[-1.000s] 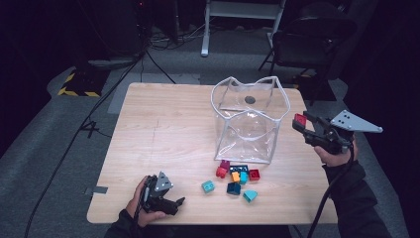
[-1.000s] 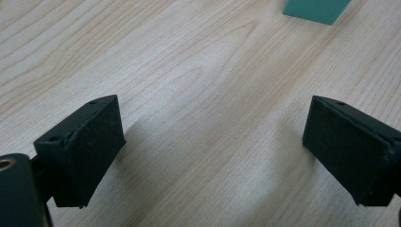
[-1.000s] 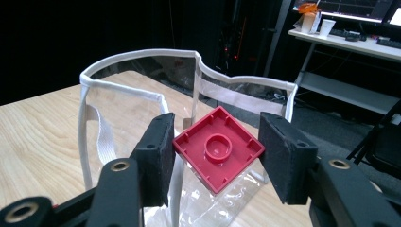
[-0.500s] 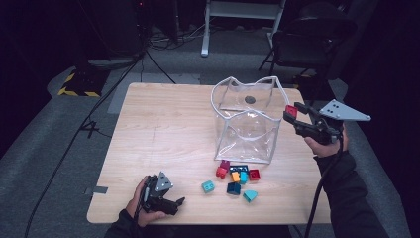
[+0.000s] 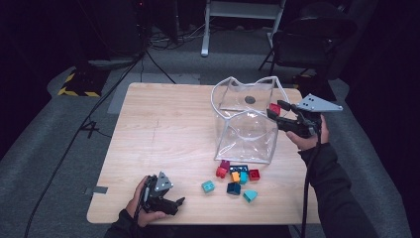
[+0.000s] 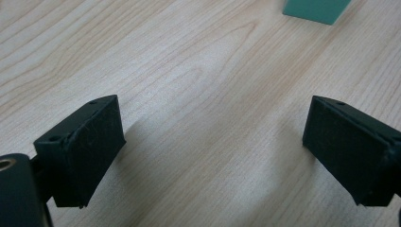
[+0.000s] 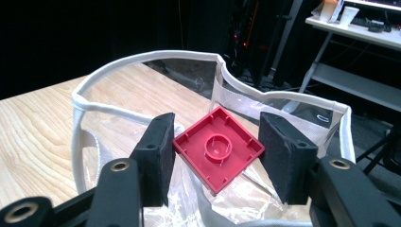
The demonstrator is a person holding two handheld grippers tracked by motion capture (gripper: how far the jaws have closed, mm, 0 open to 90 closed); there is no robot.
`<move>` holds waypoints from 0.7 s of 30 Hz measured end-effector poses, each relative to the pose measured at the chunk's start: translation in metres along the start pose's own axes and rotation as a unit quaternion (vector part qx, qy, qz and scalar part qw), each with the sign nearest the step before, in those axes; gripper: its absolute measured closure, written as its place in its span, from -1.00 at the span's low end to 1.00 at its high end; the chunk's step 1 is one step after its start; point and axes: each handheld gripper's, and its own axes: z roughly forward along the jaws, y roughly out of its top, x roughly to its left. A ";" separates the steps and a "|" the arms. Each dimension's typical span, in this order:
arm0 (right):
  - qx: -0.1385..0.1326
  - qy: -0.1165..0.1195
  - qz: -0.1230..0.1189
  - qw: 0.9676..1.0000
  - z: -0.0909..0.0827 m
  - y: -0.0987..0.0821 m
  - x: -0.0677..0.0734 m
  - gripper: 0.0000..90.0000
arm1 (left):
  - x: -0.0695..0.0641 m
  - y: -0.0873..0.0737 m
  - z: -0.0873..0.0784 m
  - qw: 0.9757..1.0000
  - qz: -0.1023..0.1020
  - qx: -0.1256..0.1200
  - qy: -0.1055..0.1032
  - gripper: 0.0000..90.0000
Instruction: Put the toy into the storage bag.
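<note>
- The wooden table (image 5: 163,129) carries everything; the high view takes in all of it, which neither gripper view does.
- The clear plastic bag (image 5: 246,124) with a white rim stands open on the table's right half. In the high view a dark round spot shows through its far wall; whether anything lies loose inside cannot be told.
- The right gripper (image 5: 275,111) is held at the bag's right rim, its jaws clamped on a red block (image 7: 218,147). The right gripper view shows the block's hollow underside, with a round socket, hanging over the bag's mouth.
- The left gripper (image 5: 173,203) rests near the table's front edge, jaws apart with bare wood between them in the left gripper view.
- A cluster of small blocks (image 5: 236,176) lies just in front of the bag.
- A teal block (image 6: 314,9) shows beyond the left jaws.
</note>
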 end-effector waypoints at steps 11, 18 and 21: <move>0.010 -0.005 0.010 1.000 0.008 -0.001 -0.001 0.06 | 0.000 0.000 0.000 1.000 0.000 0.000 0.000 -0.86; 0.014 -0.003 0.011 1.000 0.011 -0.002 0.001 0.01 | 0.000 0.000 0.000 1.000 0.000 0.000 0.000 -0.86; 0.013 -0.003 0.011 1.000 0.010 -0.002 0.002 -0.03 | 0.000 0.000 0.000 1.000 0.000 0.000 0.000 -0.86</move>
